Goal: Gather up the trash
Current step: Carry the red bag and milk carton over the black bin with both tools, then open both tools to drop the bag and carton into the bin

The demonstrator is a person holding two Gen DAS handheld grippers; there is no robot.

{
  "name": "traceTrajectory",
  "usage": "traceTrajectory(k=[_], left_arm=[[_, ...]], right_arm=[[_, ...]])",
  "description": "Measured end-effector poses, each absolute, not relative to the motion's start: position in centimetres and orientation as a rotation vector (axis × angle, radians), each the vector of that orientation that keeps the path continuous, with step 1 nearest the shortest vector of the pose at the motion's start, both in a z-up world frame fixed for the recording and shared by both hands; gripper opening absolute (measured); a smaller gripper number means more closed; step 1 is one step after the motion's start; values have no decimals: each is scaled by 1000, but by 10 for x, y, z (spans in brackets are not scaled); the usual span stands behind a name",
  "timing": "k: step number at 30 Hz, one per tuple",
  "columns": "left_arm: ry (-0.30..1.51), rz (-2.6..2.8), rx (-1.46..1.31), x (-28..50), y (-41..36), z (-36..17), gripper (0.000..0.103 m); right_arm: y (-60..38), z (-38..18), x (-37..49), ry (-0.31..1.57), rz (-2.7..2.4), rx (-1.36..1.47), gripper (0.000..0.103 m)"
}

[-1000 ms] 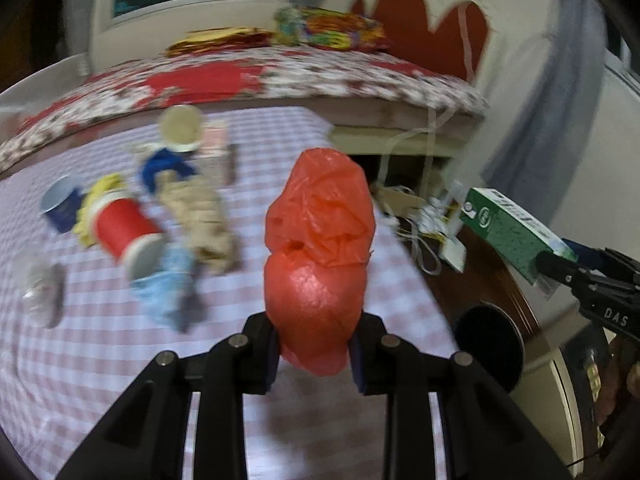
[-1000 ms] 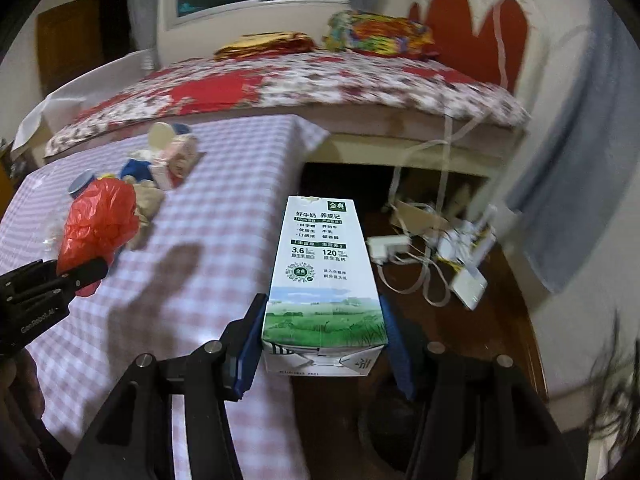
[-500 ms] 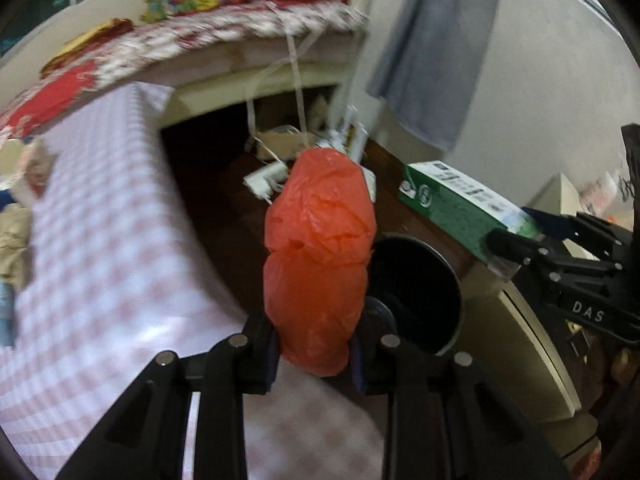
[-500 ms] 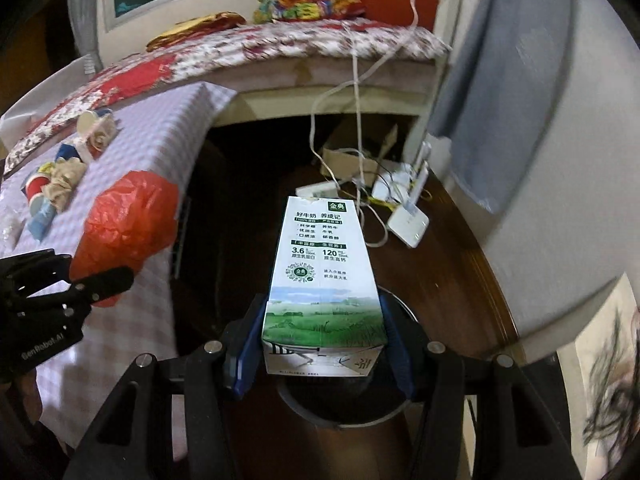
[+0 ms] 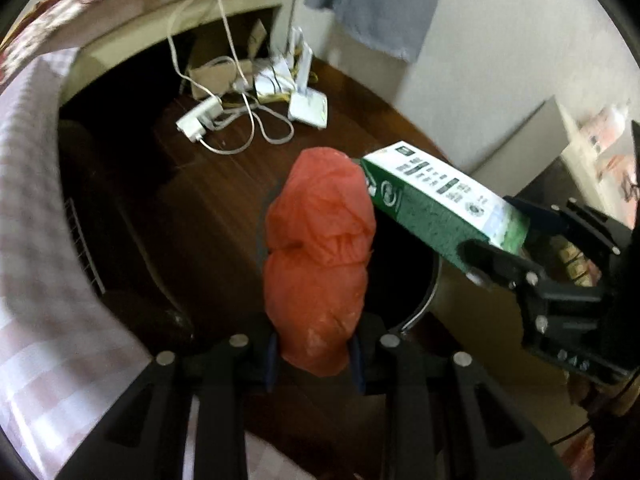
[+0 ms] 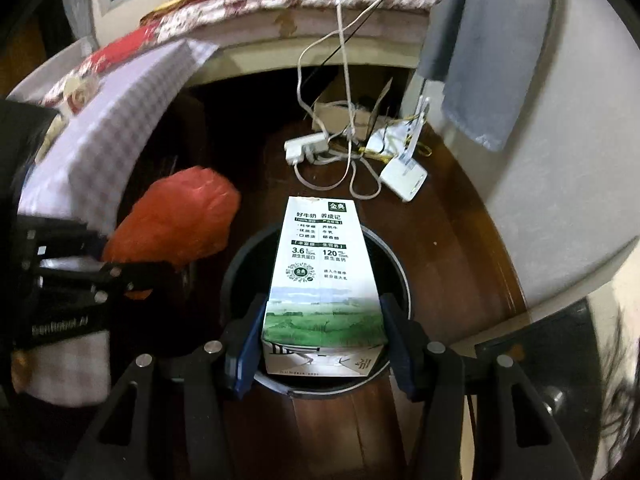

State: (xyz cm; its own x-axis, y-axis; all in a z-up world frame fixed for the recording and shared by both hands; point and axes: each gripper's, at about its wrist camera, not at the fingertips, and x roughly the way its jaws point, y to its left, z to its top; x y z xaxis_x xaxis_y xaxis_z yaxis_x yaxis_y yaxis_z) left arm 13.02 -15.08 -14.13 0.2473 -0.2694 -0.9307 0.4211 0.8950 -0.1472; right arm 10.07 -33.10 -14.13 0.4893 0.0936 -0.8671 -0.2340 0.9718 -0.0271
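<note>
L claw clamped on red plastic bag, bag sticks up from btm centre of left wrist frame, half over dark bin. R claw grips milk carton by its sides, carton centre frame, directly over bin mouth. Carton tip just beside bag top. Checked worktop upper left, cables on floor.

On the milk carton we read "金典", "好牛奶 养成记", "3.6" and "120". The left gripper's black body bears white lettering, too blurred for us to read.
</note>
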Motion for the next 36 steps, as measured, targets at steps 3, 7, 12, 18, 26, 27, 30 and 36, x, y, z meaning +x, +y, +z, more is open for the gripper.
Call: traceTrajectory(k=[3,7,12,18,26,27,30,36], left_arm=[[1294,-485,184,137,-164,-163,29],[1411,-530,214,148,-178,-190,46],[1389,-470,210,146,-171,-185,71],[1305,-434,189,133,-158,-160,75],[1227,-392,194,127,-146,-140,79],[1218,-391,193,128,-144,-138,84],[1176,-383,175,123,-134,-123,91],[1096,-352,140,117,-112,-95,98]], right_arm=[[-334,-163,102,1067,231,-177,57],[-336,-197,110,1119,264,-221,59],[-360,-216,122,1179,167,-198,79],[-373,-190,112,1126,101,-82,82],[-352,-158,108,1080,76,-25,89],[-349,-153,108,1075,69,-27,89],[-340,-135,105,1044,73,-16,91],[-319,-109,106,1015,108,-28,95]])
